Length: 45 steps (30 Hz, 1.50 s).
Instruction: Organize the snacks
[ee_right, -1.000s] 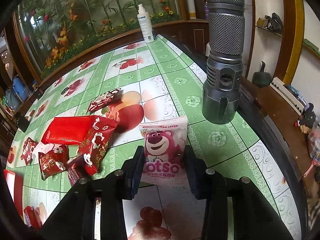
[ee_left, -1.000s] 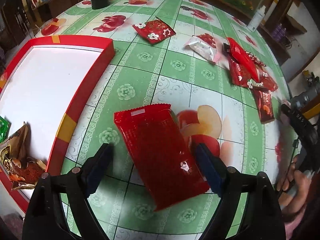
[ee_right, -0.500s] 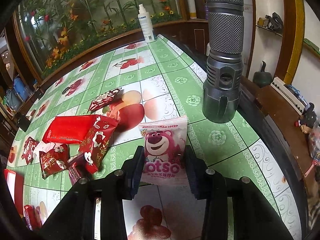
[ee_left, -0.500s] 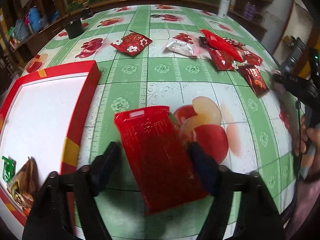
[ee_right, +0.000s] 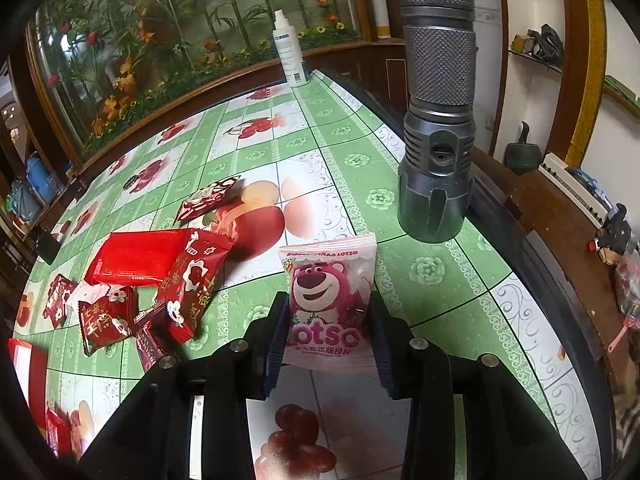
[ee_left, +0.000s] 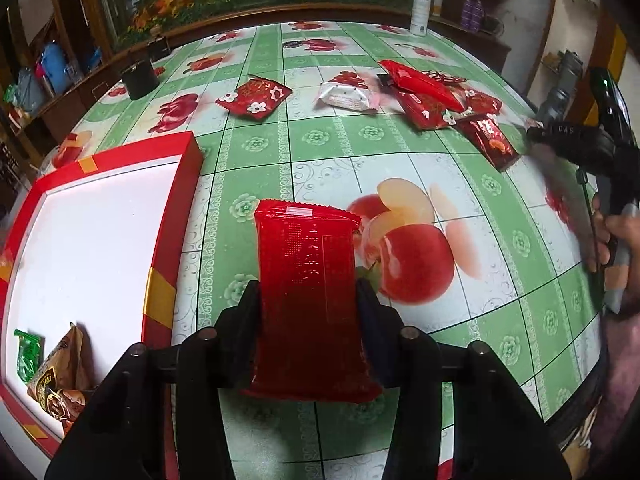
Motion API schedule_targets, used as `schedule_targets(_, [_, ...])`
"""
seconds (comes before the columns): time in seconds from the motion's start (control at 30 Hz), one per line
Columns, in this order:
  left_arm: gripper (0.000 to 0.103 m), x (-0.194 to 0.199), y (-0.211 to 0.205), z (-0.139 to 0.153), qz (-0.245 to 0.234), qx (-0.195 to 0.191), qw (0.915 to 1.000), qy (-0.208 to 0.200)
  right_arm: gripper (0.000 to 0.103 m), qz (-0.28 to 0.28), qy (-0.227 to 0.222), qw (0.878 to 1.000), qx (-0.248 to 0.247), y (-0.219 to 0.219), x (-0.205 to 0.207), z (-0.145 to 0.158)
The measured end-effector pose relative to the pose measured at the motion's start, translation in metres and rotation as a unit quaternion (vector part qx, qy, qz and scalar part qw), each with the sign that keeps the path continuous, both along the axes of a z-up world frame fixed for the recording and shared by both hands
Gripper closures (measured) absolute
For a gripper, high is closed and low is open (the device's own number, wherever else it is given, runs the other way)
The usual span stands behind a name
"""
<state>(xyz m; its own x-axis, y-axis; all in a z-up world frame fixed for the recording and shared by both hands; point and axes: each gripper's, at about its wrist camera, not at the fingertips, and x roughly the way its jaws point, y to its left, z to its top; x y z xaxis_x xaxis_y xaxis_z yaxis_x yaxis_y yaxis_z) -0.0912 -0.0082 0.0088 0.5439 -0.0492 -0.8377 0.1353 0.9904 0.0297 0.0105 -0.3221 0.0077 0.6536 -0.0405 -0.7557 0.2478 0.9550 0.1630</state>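
I'm working over a table (ee_left: 340,148) covered in a green-and-white cloth printed with apples and cherries, with a planted glass case running along its far edge. I'll place everything from the red-rimmed white tray (ee_left: 168,248).

Just beside the tray's right wall, my left gripper (ee_left: 308,300) is closing its jaws on a long red snack packet (ee_left: 308,280); the packet lies between the fingers (ee_left: 246,312) and both pads already meet its sides. Inside the tray, in its near corner, I see a brown snack bag (ee_left: 60,384) and a small green packet (ee_left: 26,354) touching it.

Farther from the tray, across the cloth, a flowered red packet (ee_left: 254,98) lies alone, a white packet (ee_left: 346,94) beyond it, then a heap of red packets (ee_left: 436,96) overlapping one another.

Well apart from the tray, near the table's right edge, my right gripper (ee_right: 328,332) is clamped on a pink bear-printed packet (ee_right: 328,300), pads pressing both sides. A grey flashlight (ee_right: 436,120) stands upright just past it, and a white spray bottle (ee_right: 290,54) stands at the far edge.
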Motion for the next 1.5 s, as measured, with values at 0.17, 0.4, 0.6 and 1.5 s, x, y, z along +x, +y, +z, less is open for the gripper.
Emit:
schedule_targets(0.17, [0.05, 0.004, 0.003, -0.001, 0.014, 0.001, 0.9999, 0.007, 0.063, 0.001, -0.001, 1.0, -0.01, 0.002, 0.0, 0.0])
schedule_targets(0.4, [0.016, 0.012, 0.013, -0.007, 0.046, -0.008, 0.9984, 0.031, 0.063, 0.001, 0.0, 1.0, -0.008, 0.003, 0.0, 0.0])
schedule_targets(0.6, [0.0, 0.014, 0.0, -0.011, 0.025, -0.009, 0.9985, 0.048, 0.063, 0.001, 0.0, 1.0, -0.008, 0.002, 0.0, 0.0])
schedule_targets(1.5, [0.059, -0.005, 0.001, 0.005, -0.023, -0.045, 0.9985, -0.019, 0.064, -0.012, -0.01, 1.0, -0.011, -0.002, -0.002, 0.001])
